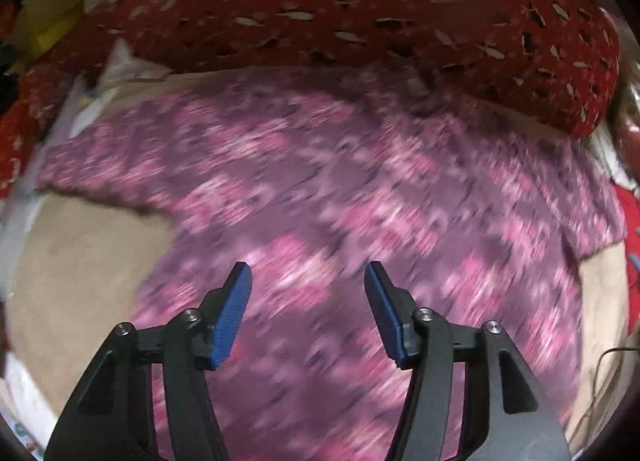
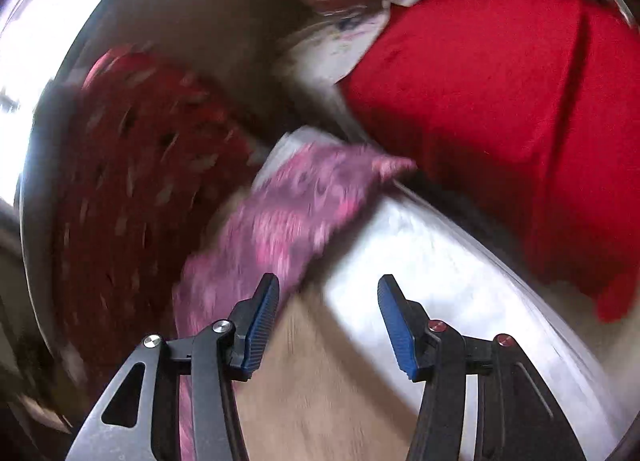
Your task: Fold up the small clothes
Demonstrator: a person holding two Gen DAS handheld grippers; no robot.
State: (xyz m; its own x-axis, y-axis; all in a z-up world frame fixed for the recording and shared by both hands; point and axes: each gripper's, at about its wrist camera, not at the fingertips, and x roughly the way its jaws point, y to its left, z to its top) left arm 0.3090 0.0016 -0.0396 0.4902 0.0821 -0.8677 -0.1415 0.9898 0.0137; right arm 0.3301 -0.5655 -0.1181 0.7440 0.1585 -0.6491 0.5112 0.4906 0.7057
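A: Left gripper [image 1: 308, 273]: jaws apart, nothing between the blue pads [image 1: 234, 313]. Hangs over the pink-and-purple garment [image 1: 360, 201].

B: Where does the cloth lie from there?

A: Directly beneath and ahead, spread flat on a beige surface [image 1: 80, 261], which shows bare to the claw's left. Beyond the garment, a red patterned cushion [image 1: 360, 5].

B: Right gripper [image 2: 328, 285]?

A: Jaws apart too, gap empty. A corner of the same garment [image 2: 296, 213] sits just ahead and left, its edge passing behind the left finger; contact can't be told through the blur. Beige surface [image 2: 320, 381] under the gap, something pale and white [image 2: 420, 261] to the right, red cloth [image 2: 500, 101] farther out, patterned cushion [image 2: 140, 161] far left.
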